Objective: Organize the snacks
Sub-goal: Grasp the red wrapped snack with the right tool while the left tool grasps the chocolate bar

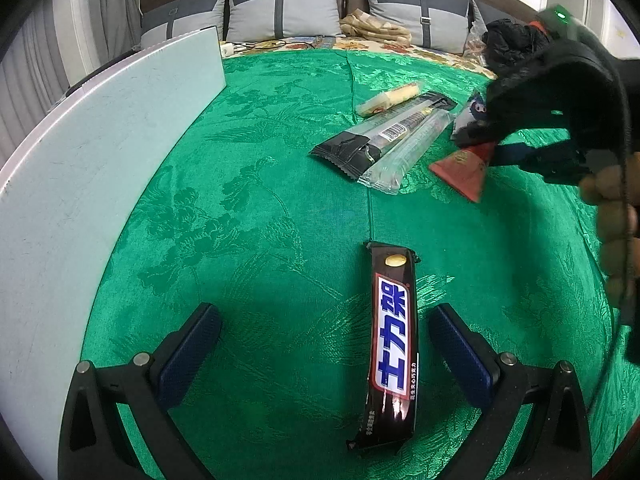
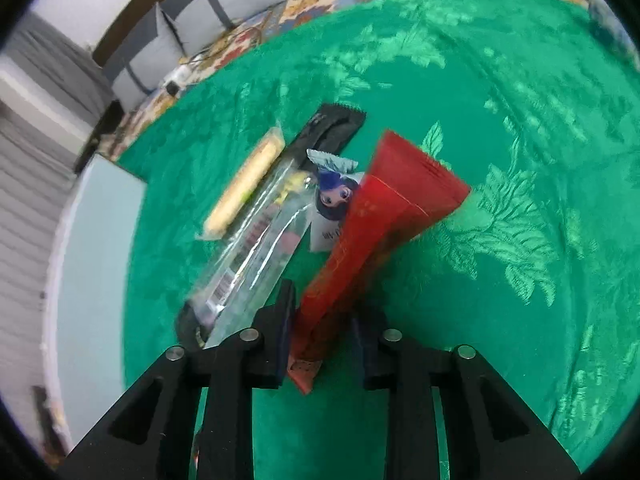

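A dark Snickers bar [image 1: 394, 344] lies on the green cloth [image 1: 260, 220] between the fingers of my open left gripper [image 1: 324, 340], nearer the right finger. My right gripper [image 2: 326, 320] is shut on a red snack packet [image 2: 376, 224], also seen in the left wrist view [image 1: 464, 168], held tilted just above the cloth. Beside it lie a clear wrapped bar [image 2: 256, 248], a black packet [image 2: 332, 128], a yellow biscuit stick [image 2: 244, 188] and a small packet with a cartoon face [image 2: 332, 196].
A pale blue board [image 1: 100, 168] lies along the left edge of the cloth. Grey pillows [image 1: 280, 8], a folded beige cloth [image 1: 376, 26] and a black bag [image 1: 512, 36] sit at the far end of the bed.
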`<control>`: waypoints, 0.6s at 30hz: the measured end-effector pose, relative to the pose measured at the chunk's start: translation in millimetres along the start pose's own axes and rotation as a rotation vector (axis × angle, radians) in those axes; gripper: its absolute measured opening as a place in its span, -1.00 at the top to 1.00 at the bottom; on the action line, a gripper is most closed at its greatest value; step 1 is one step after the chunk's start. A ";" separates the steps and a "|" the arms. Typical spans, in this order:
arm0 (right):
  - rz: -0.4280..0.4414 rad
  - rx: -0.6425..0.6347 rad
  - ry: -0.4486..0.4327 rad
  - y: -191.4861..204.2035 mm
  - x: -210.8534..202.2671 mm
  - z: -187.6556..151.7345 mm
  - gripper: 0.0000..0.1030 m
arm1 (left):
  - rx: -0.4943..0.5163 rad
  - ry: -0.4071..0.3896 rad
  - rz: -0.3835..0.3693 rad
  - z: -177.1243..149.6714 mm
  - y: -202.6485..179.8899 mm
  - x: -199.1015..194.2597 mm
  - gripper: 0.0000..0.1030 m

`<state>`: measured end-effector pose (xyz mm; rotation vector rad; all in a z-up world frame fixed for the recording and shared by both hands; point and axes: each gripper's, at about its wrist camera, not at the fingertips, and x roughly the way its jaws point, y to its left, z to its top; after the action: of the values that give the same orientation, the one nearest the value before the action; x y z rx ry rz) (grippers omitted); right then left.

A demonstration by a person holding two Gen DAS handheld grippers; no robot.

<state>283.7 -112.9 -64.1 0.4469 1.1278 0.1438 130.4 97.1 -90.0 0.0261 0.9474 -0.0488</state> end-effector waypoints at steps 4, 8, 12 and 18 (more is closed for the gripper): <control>0.025 -0.026 0.012 -19.7 -21.4 -0.3 0.62 | 0.000 0.000 0.000 -0.2 0.3 0.1 -1.00; 0.047 -0.077 0.057 -43.1 -48.3 -1.5 0.63 | 0.000 0.000 0.000 -0.3 0.5 0.1 -1.00; 0.056 -0.191 0.165 -56.1 -71.5 -0.7 0.63 | 0.002 -0.001 0.000 -0.2 0.0 -0.1 -1.00; -0.120 -0.485 0.406 -49.4 -71.0 -26.7 0.49 | 0.040 0.060 -0.029 6.4 0.4 1.2 -0.99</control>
<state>223.7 -173.8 -34.4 -0.0900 1.4605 0.4058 136.3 97.2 -87.2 0.0513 1.0066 -0.0942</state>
